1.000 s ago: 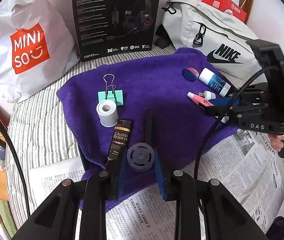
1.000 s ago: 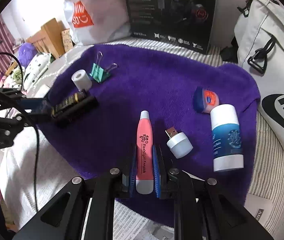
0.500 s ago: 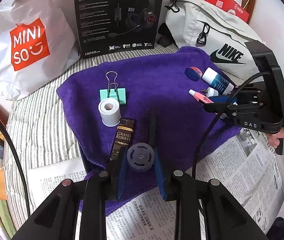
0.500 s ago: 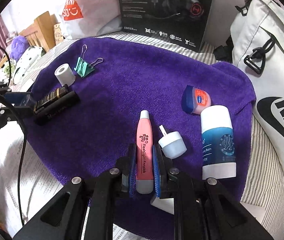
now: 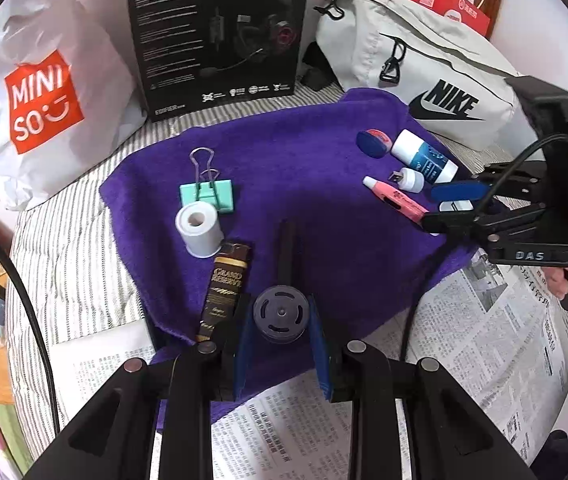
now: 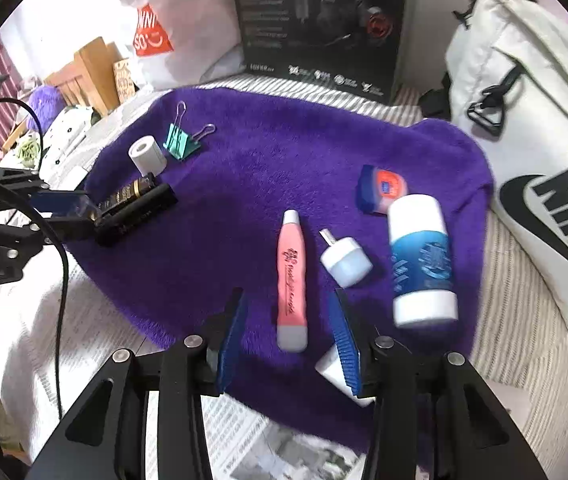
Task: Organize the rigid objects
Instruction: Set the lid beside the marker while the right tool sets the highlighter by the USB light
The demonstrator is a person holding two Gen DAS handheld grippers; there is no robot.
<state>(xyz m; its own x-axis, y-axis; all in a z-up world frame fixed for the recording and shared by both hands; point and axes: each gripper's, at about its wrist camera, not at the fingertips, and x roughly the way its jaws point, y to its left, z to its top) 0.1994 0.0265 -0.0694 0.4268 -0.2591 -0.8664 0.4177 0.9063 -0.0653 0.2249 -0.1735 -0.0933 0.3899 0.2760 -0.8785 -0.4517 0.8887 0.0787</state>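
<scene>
So there's a big purple towel spread over a striped bed with newspaper at its near edge, a white sling bag off at 2 o'clock and a black headset box at 12. The left tongs are pinching a round dark spool at 6 o'clock in their view, a brown bar just beside it at 9. The right tongs are opening, pads off the pink pen lying between them, with a little white plug and a blue-white tube at its 3 o'clock.
</scene>
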